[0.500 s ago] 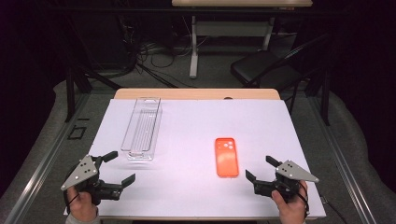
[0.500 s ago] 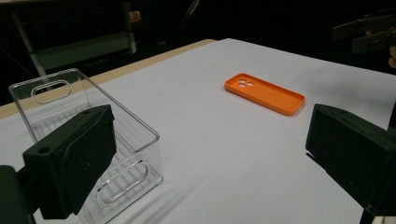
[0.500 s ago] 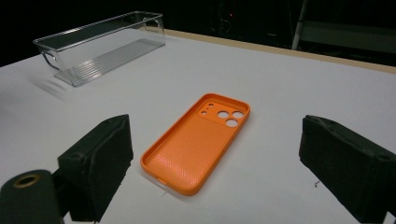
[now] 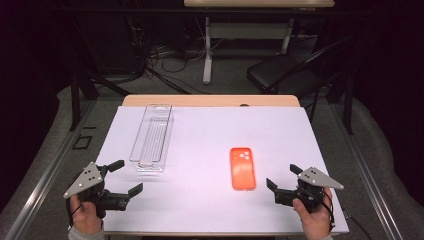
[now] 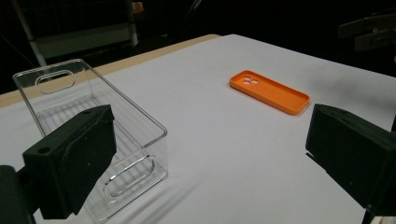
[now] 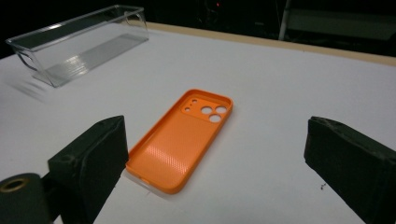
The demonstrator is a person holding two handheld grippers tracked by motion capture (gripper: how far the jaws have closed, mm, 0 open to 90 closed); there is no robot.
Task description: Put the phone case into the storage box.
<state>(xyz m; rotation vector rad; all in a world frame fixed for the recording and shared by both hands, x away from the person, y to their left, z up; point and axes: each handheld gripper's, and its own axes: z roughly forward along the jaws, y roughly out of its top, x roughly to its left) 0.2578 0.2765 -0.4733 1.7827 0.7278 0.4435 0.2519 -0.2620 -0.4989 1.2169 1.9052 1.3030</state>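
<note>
Lying flat, orange phone case [image 4: 243,168] shows 3 camera holes.

The clear bin's [image 5: 93,135] near end sits hidden behind a black jaw.

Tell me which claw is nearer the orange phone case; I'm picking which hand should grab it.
Right. The right claw sits open just beside the orange phone case, near its closest end. The left claw is across the table, beside the clear bin.
</note>
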